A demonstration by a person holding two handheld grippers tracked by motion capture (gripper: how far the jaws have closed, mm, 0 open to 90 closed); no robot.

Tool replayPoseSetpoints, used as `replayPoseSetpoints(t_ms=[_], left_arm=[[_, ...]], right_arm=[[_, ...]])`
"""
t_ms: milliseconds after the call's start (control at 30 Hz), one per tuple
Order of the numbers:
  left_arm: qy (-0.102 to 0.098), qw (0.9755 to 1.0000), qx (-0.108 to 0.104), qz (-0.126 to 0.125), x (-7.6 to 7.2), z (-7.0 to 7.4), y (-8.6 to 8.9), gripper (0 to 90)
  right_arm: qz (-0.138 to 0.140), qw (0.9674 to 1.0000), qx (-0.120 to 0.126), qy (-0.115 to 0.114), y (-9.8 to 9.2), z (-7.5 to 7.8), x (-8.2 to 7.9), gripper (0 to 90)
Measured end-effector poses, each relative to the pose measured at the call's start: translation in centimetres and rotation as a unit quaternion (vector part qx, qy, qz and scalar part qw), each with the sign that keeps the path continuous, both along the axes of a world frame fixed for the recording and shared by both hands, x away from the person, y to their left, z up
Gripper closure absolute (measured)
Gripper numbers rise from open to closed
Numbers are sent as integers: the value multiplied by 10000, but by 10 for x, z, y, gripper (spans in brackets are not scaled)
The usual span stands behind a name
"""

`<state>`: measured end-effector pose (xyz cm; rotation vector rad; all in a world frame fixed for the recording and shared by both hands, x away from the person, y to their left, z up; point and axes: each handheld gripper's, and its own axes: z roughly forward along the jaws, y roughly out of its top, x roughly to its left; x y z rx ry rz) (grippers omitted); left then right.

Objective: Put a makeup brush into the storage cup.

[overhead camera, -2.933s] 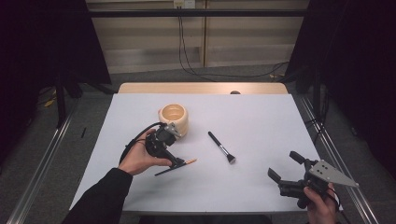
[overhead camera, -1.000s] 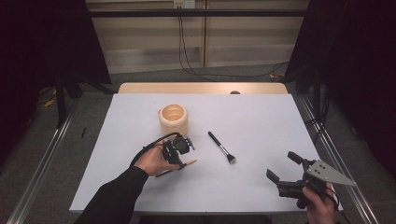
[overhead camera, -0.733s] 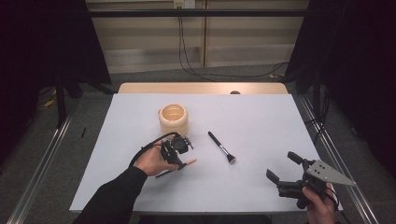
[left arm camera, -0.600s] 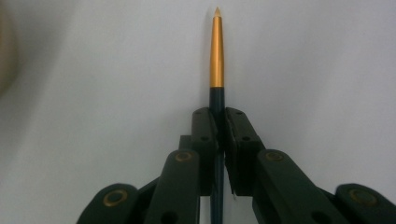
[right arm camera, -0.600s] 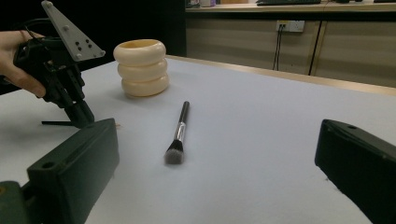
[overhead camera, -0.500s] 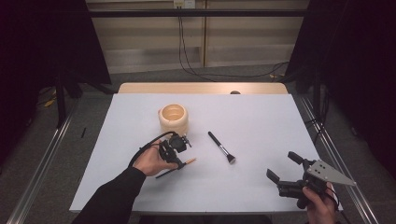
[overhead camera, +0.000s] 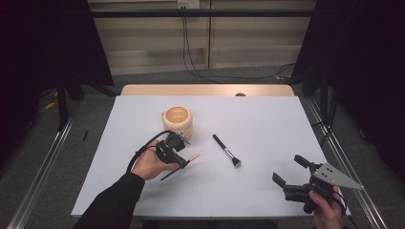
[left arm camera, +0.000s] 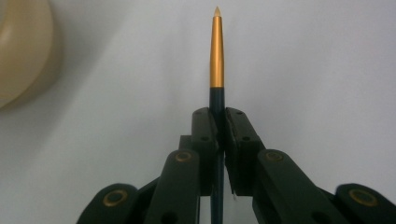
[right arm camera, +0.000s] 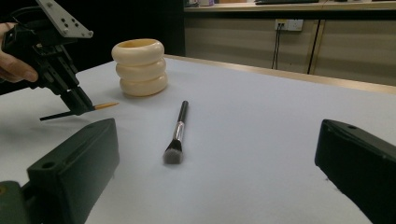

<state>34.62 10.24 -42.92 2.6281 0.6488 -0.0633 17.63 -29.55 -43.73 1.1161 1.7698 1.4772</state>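
Since the earliest frame, my left gripper [overhead camera: 177,158] has carried the thin orange-tipped brush [left arm camera: 216,56] slightly left and far, toward the cream ribbed holder [overhead camera: 177,122]. Its jaws are clamped tight on the brush's dark handle, just above the white table [overhead camera: 267,119]. My right gripper [overhead camera: 292,171] rests near-right, jaws wide and empty. Between them lies the black makeup brush [overhead camera: 226,150].

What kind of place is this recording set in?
Probably a lab recording station: a white-covered table ringed by black curtains, wall sockets with cables behind, and just a few props, like the cream ribbed holder and makeup brush.
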Motion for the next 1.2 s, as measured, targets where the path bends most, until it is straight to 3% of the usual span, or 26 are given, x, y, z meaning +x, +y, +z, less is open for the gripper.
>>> replayPoseSetpoints(t_ms=[33, 200, 400, 600, 767, 933, 1067, 1200], left_arm=[[-24, 10000, 6, -18, 1, 2, 2, 834], [-97, 9993, -359, 80, -1, 8, 6, 834], [-235, 9967, -735, 239, -2, 14, 10, 834], [-394, 9929, -1064, 344, -7, 21, 14, 834], [-597, 9880, -1356, 444, -10, 25, 20, 834], [-582, 9856, -1497, 527, -11, 25, 24, 834], [-735, 9812, -1678, 612, -14, 26, 27, 834], [-1021, 9727, -1990, 612, -20, 31, 28, 834]], right_arm=[[-4, 10000, 5, 4, 0, 0, 0, 0], [-12, 10000, 12, 12, 0, 0, 0, 0], [12, 10000, 8, 13, 0, 0, -1, 0], [12, 10000, 6, 12, 0, 0, -1, 0], [15, 10000, 6, 11, 0, 0, -1, 0], [20, 10000, 8, 15, 0, 0, -1, 0], [-2, 10000, 6, 13, 0, 0, 0, 0], [-10, 10000, 0, -4, 0, 0, 0, 0]])
